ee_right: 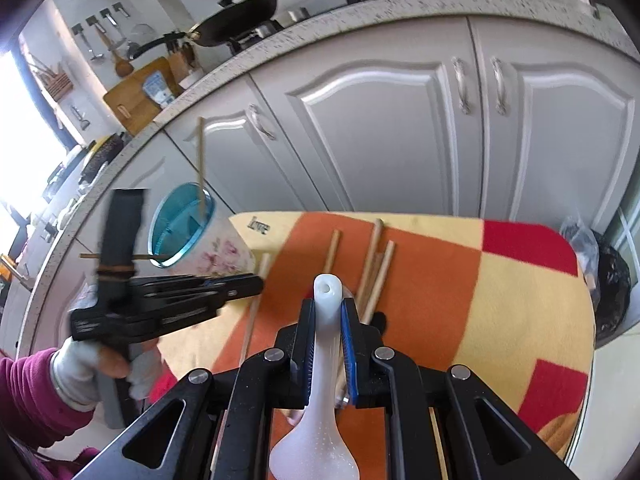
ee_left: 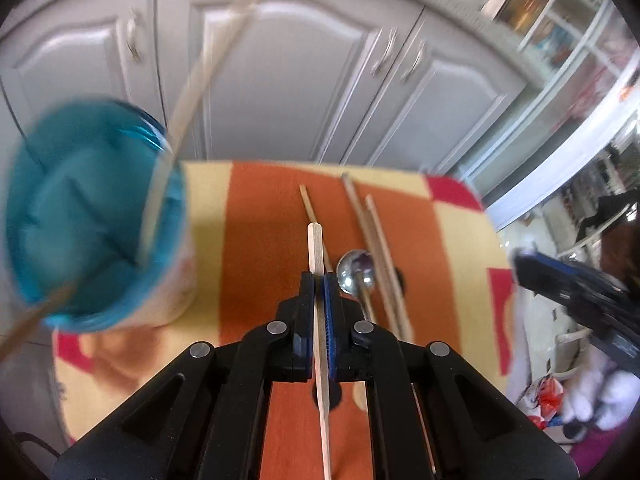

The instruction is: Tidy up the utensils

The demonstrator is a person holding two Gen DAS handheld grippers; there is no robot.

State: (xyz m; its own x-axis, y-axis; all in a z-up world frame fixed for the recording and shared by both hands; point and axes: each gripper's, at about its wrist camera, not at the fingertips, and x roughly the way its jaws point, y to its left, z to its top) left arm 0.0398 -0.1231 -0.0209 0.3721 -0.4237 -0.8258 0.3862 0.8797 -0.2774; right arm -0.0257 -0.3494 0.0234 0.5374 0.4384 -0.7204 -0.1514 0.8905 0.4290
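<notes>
Two blurred chopsticks [ee_left: 188, 100] (perhaps) in holder [ee_left: 92, 216].

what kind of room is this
Most likely a home kitchen: a frying pan sits on a stove on a speckled counter, a chopping board leans against the wall, and pale cabinet doors run below.

I am looking past the tongs at grey cabinet doors [ee_right: 372, 120] under a speckled countertop [ee_right: 280, 36]; daylight is pouring through a window [ee_right: 24, 120] far left.
</notes>
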